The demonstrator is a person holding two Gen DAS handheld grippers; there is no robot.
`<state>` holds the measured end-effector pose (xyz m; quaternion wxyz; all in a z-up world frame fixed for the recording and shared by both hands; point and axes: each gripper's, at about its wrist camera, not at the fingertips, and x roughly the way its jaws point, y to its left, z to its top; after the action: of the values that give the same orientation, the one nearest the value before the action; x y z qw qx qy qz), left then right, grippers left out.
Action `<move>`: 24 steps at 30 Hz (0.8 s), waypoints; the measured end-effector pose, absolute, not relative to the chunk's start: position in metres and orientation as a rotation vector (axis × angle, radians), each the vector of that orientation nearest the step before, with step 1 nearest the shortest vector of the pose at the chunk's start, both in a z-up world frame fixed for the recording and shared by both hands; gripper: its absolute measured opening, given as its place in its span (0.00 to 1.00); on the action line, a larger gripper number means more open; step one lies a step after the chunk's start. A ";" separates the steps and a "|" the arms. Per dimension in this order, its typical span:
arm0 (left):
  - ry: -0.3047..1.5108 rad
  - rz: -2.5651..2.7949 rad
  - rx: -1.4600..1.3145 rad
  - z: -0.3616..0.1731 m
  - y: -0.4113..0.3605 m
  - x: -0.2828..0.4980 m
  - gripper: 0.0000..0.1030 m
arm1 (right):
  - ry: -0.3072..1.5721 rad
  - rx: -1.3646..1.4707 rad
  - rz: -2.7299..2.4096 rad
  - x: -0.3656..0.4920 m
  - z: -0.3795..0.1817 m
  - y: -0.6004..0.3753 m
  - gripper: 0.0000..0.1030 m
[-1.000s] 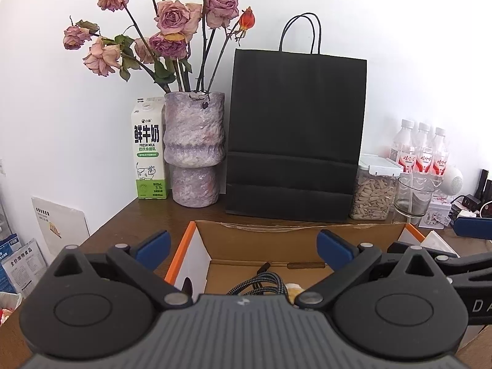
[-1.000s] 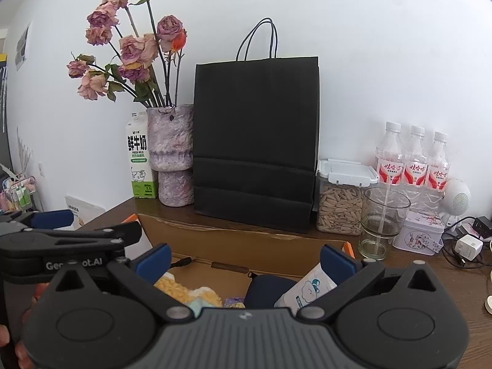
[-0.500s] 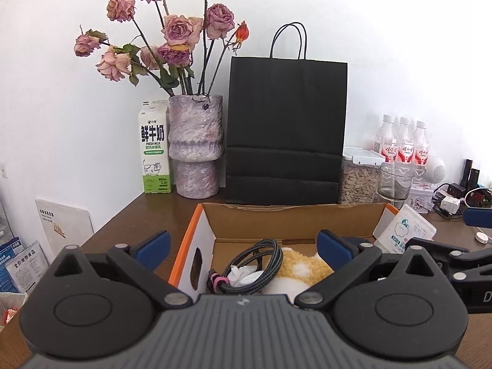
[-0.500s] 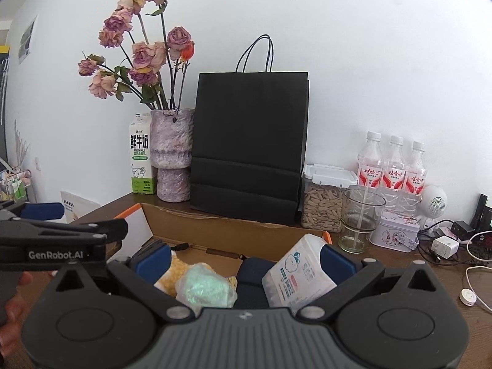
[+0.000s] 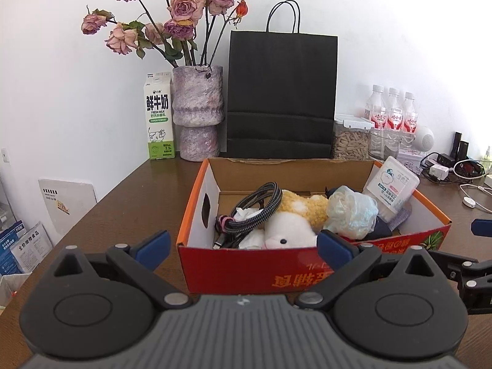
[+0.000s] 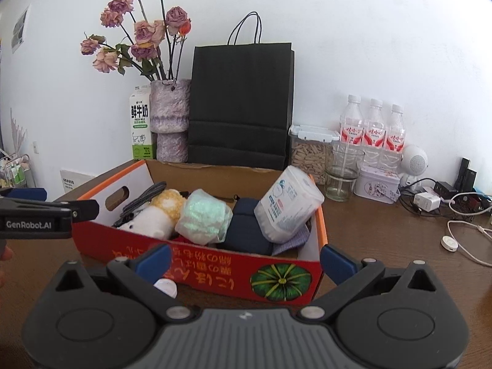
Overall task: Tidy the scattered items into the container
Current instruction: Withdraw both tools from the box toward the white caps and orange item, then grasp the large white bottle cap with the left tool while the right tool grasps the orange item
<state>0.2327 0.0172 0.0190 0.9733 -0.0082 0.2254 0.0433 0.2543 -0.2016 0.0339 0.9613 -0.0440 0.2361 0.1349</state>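
Cardboard, red and orange outside and plain brown within, makes up the box (image 5: 252, 264) that serves as the container; it sits on the brown tabletop (image 5: 147, 196) in front of a black paper bag (image 5: 281, 95). Inside it lie a braided cable (image 5: 258, 206) at the left, a white and yellow plush toy (image 5: 292, 221) in the middle, a crumpled plastic bag (image 5: 350, 212) beside the toy, and a cotton-swab tub (image 6: 289, 206) that leans against the right wall, probably because the heap beneath leaves it no flat spot. A dark blue pouch (image 6: 246, 230) fills the gap under the tub.

Both pairs of tongs hover outside the near wall, spread wide and holding nothing: the left tongs (image 5: 243, 247) face the box's left half, the right tongs (image 6: 246, 259) its right half. That posture suggests the loading is close to done.

One small white round thing (image 6: 166, 287) rests on the tabletop just in front of the box, between the right tongs' blue pads; what it is cannot be told. It may be the last stray item.
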 end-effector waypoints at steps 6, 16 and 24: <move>0.519 0.078 -0.007 0.008 0.016 0.224 1.00 | 0.561 -0.080 0.268 0.242 0.012 -0.209 1.00; 0.632 -0.004 0.012 -0.014 -0.002 0.236 1.00 | 0.631 -0.062 0.246 0.244 -0.006 -0.220 1.00; 0.701 -0.049 0.045 -0.032 -0.018 0.252 0.99 | 0.666 -0.053 0.243 0.253 -0.017 -0.222 1.00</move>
<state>0.2517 -0.0175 -0.0316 0.9387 0.0222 0.3432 -0.0242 0.2528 -0.2219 -0.0169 0.9375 -0.0257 0.3258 0.1192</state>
